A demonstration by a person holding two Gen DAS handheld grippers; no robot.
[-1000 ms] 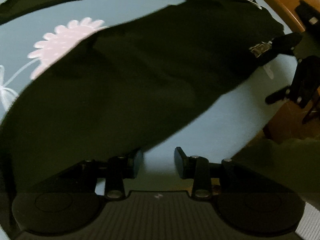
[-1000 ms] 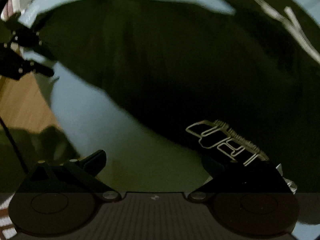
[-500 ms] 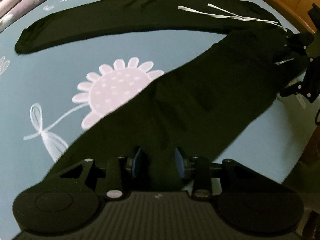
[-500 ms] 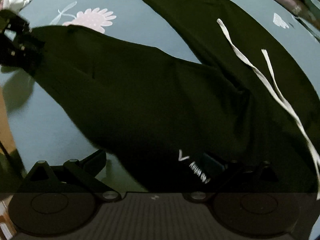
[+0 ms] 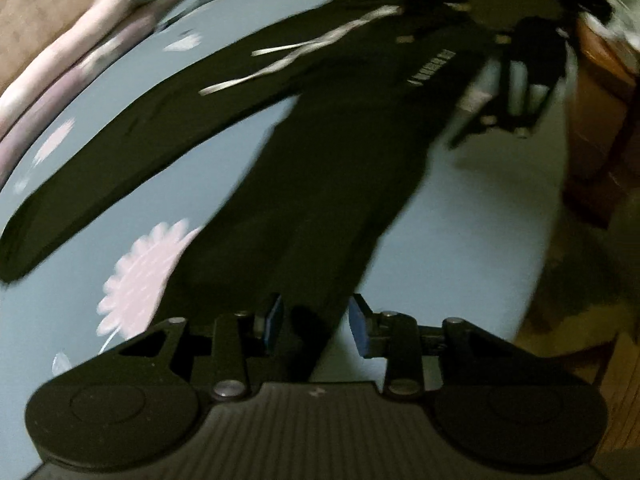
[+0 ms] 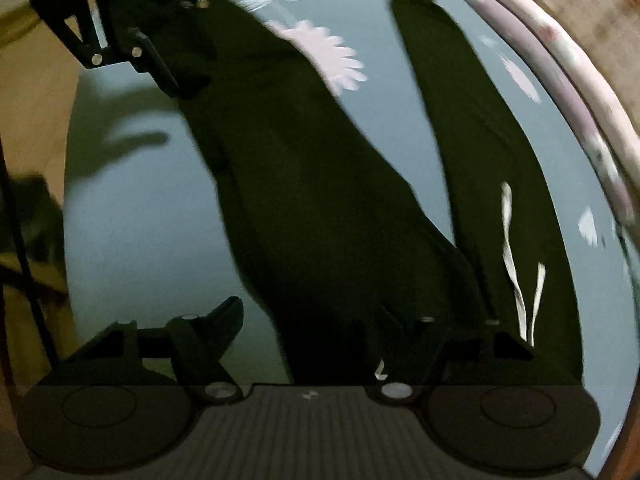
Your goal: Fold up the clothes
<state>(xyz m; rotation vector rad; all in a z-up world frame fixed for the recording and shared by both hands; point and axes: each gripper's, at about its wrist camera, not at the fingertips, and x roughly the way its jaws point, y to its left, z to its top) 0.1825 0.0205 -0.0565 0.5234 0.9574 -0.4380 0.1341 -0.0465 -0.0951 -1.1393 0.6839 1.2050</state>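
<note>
A pair of black trousers (image 5: 332,168) lies spread on a blue sheet (image 5: 460,216), its two legs splayed apart. White draw cords (image 6: 516,272) trail from the waist end. My left gripper (image 5: 316,326) stands open over the hem of the near leg; the cloth lies between its blue pads (image 5: 274,322) and a strip of sheet shows beside the right pad. My right gripper (image 6: 306,320) is at the waist end, its jaws closing with cloth between them; its left finger (image 6: 228,316) is still apart from the cloth. Each gripper shows in the other's view: right (image 5: 516,92), left (image 6: 132,40).
The sheet bears pink flower prints (image 5: 140,276) and a lilac piped border (image 6: 580,120) at the far side. Brown wooden floor (image 5: 600,184) lies past the sheet's near edge. Both pictures are blurred by motion.
The trousers, first hanging close to both cameras, now lie flat with the legs apart. Both views have rolled. The right gripper's fingers have drawn nearer to each other.
</note>
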